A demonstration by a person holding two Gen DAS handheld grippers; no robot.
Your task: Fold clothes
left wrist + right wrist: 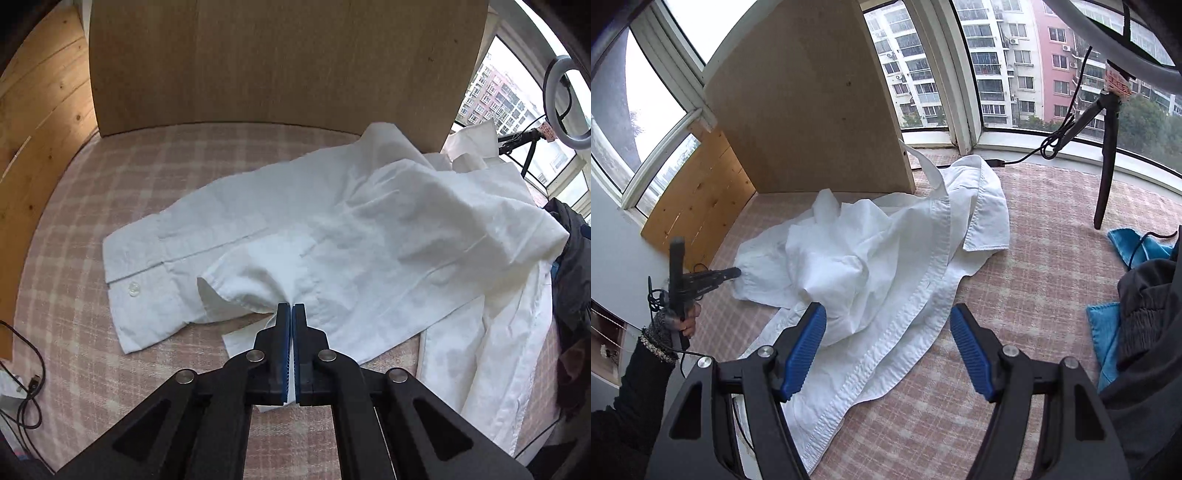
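Observation:
A white button-up shirt (332,236) lies rumpled on the pink plaid cover (110,184). Its cuffed sleeve with a button reaches left in the left wrist view. My left gripper (290,306) is shut on a pinch of the shirt's fabric near the front edge. In the right wrist view the shirt (871,258) is bunched, with its placket running toward me. My right gripper (888,317) is open and empty, held over the shirt's lower edge. The left gripper (733,275) also shows at the far left, gripping the shirt.
A tall wooden board (280,62) stands behind the shirt. A pine panel (37,122) is at the left. A ring light on a tripod (1108,147) stands by the window. Blue cloth (1137,247) and dark clothing (1145,314) lie right. Cables (26,387) lie left.

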